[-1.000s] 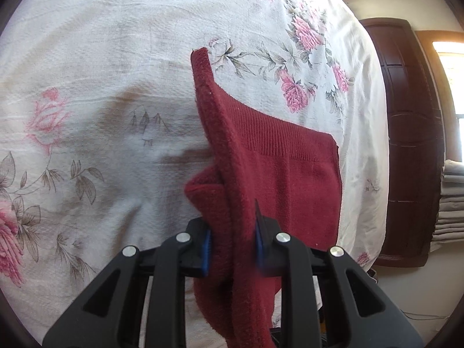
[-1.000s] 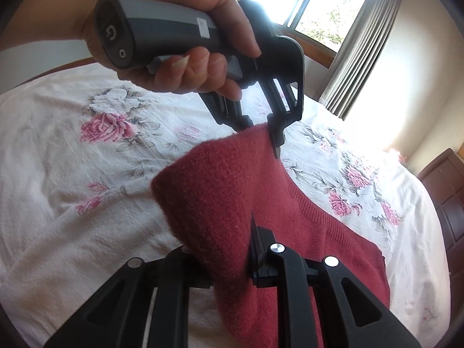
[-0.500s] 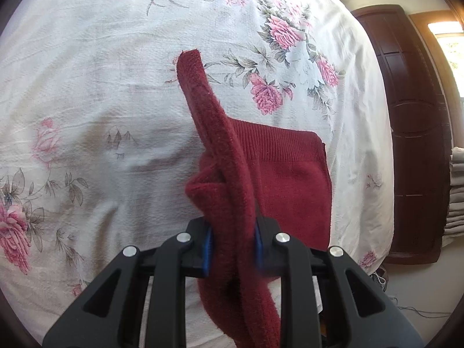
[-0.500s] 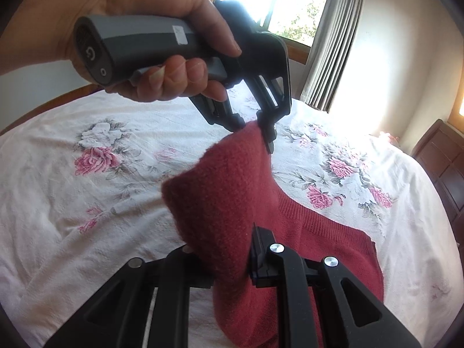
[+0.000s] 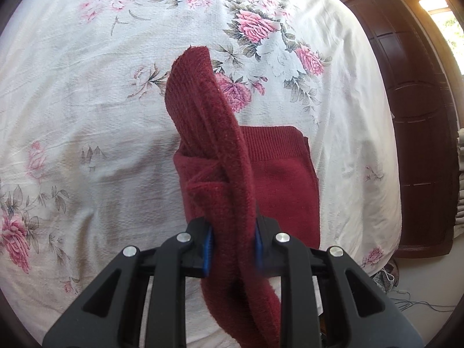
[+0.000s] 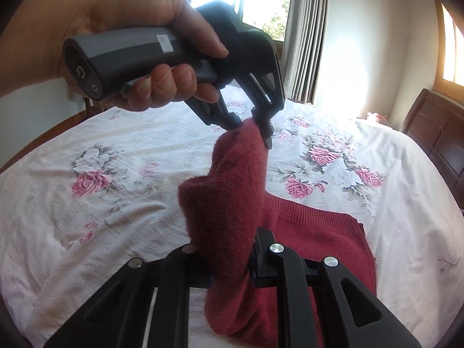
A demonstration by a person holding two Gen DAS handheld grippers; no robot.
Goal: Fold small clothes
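Observation:
A dark red knit garment (image 5: 278, 179) lies partly flat on the flowered bed sheet (image 5: 87, 116), its ribbed hem toward the far side. One edge is lifted off the bed into a standing fold (image 5: 200, 110). My left gripper (image 5: 232, 243) is shut on that lifted edge, red cloth filling the gap between its blue pads. In the right wrist view my right gripper (image 6: 232, 261) is shut on the same raised edge (image 6: 229, 197). Beyond it a hand (image 6: 139, 29) holds the left gripper (image 6: 252, 127), pinching the cloth's far end.
The bed sheet (image 6: 87, 203) spreads wide on all sides. A dark wooden wardrobe (image 5: 420, 116) and stacked folded linen (image 5: 459, 179) stand past the bed's right edge, with cables (image 5: 420, 304) on the floor. A window (image 6: 240, 0), curtain (image 6: 307, 37) and dark headboard (image 6: 435, 133) are behind.
Both grippers have risen with the garment's edge, so the fold stands taller and narrower. The flat part on the bed looks smaller and further below.

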